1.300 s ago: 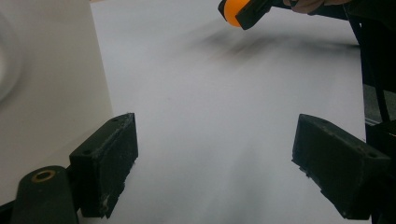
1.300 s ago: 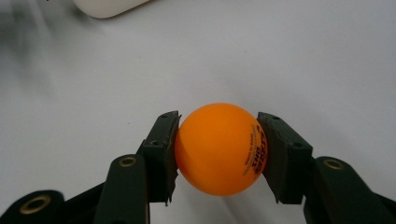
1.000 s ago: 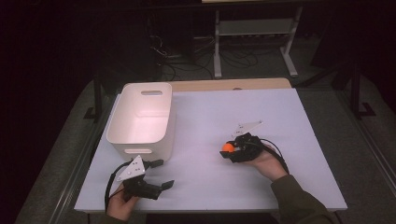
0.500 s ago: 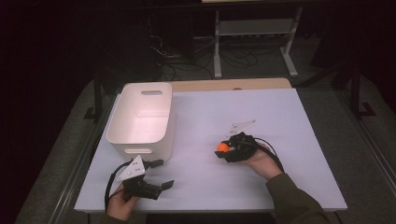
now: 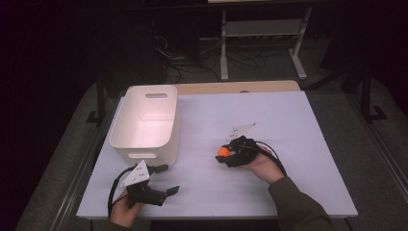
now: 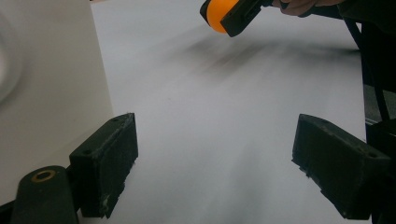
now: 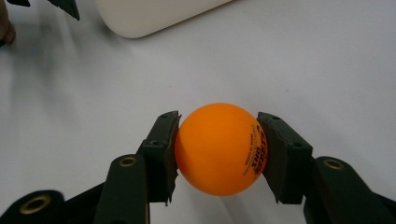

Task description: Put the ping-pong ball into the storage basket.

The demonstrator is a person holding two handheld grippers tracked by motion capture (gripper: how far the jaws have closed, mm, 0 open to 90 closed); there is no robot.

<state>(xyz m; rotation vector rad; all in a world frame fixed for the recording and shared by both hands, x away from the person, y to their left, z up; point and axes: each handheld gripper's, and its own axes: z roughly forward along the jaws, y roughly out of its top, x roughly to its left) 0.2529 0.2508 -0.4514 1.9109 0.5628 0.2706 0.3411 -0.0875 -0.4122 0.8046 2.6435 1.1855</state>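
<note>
An orange ball (image 7: 219,148) with dark print sits pressed between both pads of my right gripper (image 7: 217,151). From above, that right gripper (image 5: 222,155) holds the ball (image 5: 223,151) over the middle of the white table (image 5: 288,120), right of the bin. The ball (image 6: 215,15) also appears at the top of the left gripper view, clamped in the far gripper's jaws. My left gripper (image 5: 166,180) rests near the table's front left edge, its jaws wide apart with nothing between them. In its own view the left gripper (image 6: 215,163) looks across bare table.
A white plastic bin (image 5: 146,122) with a handle slot stands at the left of the table, its wall (image 6: 46,84) close beside my left gripper. A metal rack (image 5: 262,33) and cables lie on the dark floor behind the table.
My right gripper has shifted slightly left toward the bin, carrying the ball. The left gripper has stayed where it was.
</note>
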